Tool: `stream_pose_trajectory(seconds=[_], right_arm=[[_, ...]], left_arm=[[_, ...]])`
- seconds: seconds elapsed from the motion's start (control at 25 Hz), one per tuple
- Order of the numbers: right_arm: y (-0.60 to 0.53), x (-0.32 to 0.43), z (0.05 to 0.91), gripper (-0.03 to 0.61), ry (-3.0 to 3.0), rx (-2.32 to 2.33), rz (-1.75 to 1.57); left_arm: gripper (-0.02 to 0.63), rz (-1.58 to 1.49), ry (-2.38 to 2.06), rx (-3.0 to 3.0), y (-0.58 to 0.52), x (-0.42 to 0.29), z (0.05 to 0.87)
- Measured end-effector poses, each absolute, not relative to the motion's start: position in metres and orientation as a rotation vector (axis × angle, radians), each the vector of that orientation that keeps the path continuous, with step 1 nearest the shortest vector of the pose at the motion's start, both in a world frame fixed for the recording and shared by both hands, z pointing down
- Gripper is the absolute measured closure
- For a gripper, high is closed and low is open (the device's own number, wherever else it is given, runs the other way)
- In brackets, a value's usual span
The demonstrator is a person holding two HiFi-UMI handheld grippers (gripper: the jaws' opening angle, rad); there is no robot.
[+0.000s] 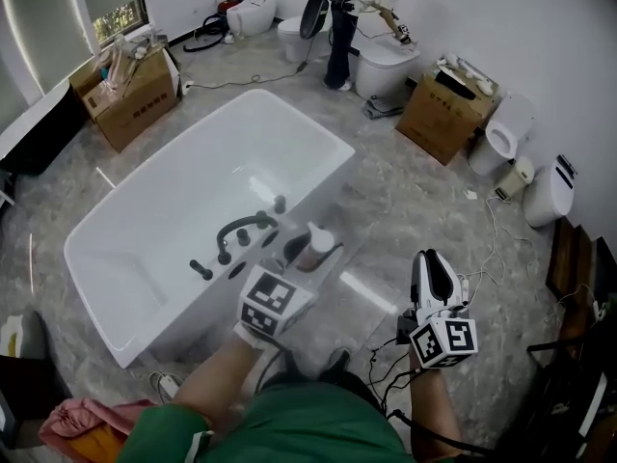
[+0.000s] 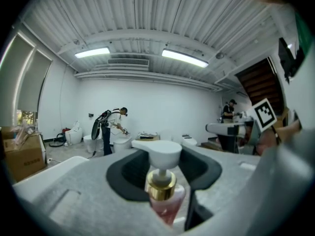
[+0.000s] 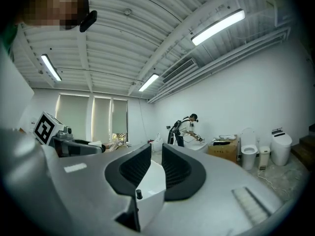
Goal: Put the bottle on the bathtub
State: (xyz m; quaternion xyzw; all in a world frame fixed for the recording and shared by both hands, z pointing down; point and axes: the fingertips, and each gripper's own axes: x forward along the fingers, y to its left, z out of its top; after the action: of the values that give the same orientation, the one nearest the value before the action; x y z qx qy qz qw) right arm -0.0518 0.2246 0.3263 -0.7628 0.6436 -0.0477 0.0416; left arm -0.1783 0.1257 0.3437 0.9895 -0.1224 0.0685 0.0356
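A pump bottle (image 1: pixel 315 247) with a white head, a gold collar and pinkish liquid sits upright between the jaws of my left gripper (image 1: pixel 307 262), which is shut on it. It hangs just at the near rim of the white bathtub (image 1: pixel 318 123), beside the black faucet set (image 1: pixel 241 231). In the left gripper view the bottle (image 2: pixel 160 191) fills the gap between the grey jaws. My right gripper (image 1: pixel 434 260) hovers over the floor to the right of the tub. Its dark pads (image 3: pixel 177 168) stand almost together with nothing between them.
Cardboard boxes stand at the tub's far left (image 1: pixel 130 90) and at the right wall (image 1: pixel 445 114). Toilets (image 1: pixel 386 66) line the back and right walls, and a person (image 1: pixel 342 17) works at one. Cables (image 1: pixel 482 249) trail on the floor.
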Motion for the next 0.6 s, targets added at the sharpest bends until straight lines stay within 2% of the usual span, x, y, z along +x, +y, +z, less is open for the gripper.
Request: stream_pose_trajectory(seconds=[0.6], right_arm=[[0.156,0.015,0.333,0.526,2.026,-2.223,-0.125]], left_arm=[[0.44,0.254,-0.452,3.029,0.072,-0.11,0.355]])
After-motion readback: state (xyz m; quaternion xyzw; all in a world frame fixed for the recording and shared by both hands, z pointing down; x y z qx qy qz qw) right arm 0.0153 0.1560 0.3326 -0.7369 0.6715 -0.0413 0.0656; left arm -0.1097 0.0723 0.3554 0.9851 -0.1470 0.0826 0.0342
